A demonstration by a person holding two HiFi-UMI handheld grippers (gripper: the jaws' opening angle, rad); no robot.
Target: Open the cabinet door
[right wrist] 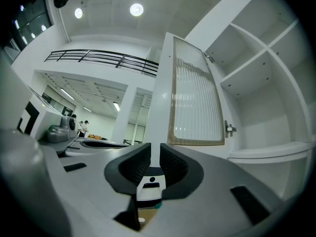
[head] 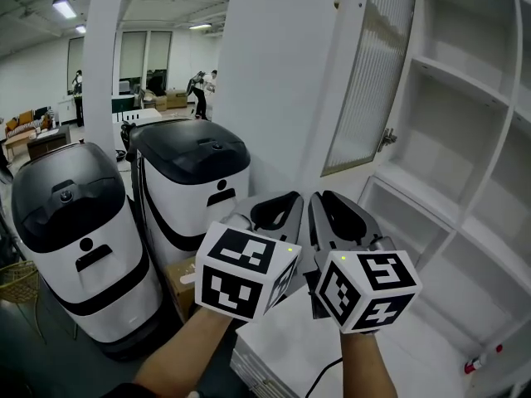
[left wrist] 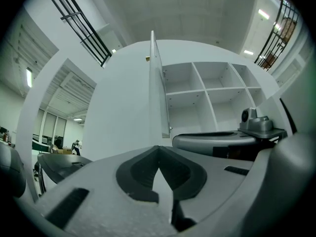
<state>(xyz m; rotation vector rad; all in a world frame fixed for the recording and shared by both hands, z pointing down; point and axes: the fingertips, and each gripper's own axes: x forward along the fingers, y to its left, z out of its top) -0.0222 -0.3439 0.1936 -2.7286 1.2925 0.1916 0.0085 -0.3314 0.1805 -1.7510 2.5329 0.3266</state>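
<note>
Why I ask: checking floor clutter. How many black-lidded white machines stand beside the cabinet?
2. The nearer machine stands at the head view's left; the farther machine is right of it, by the cabinet side. Others may be hidden out of frame.

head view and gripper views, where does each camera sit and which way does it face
Head view: on the person's head, looking forward and down at the open white cabinet door with ribbed glass panel; both forearms, left hand-held gripper and right hand-held gripper show.
Left gripper view: on the left hand-held gripper, looking past its shut jaws at the door's edge.
Right gripper view: on the right hand-held gripper, looking past its parted, empty jaws at the door's glass.
Shared: all show the door and white open shelves.
</note>
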